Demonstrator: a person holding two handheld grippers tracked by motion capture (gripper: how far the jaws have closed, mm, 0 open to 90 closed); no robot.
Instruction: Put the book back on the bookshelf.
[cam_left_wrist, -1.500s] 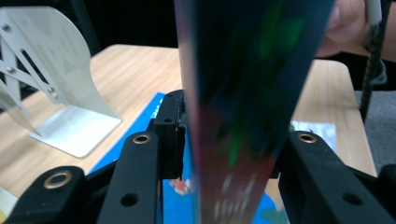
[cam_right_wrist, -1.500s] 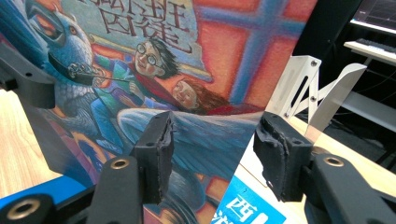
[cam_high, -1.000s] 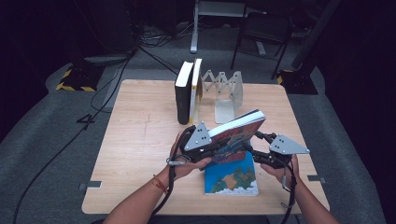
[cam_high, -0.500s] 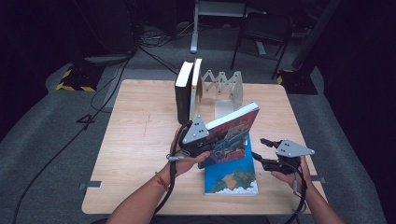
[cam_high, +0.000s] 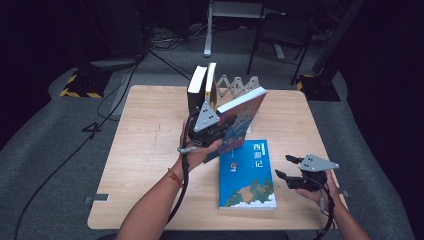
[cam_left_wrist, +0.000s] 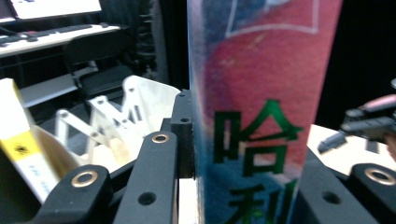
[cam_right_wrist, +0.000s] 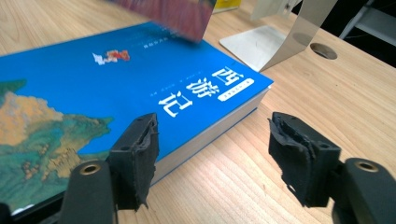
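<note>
- The left gripper (cam_high: 212, 131) is clamped on the red book (cam_high: 239, 120), tilted above the table's (cam_high: 150, 130) middle, near the bookend rack (cam_high: 240, 84).
- The right gripper (cam_high: 287, 167) has its jaws apart, beside the blue book (cam_high: 247, 175) lying near the near edge.

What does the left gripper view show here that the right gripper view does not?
Left gripper view alone: the red book clamped between its black fingers, green characters on the spine, and the white folding rack behind. Right gripper view alone: open fingers at the blue book's corner, and that cover's white title. Both: the wooden table.
</note>
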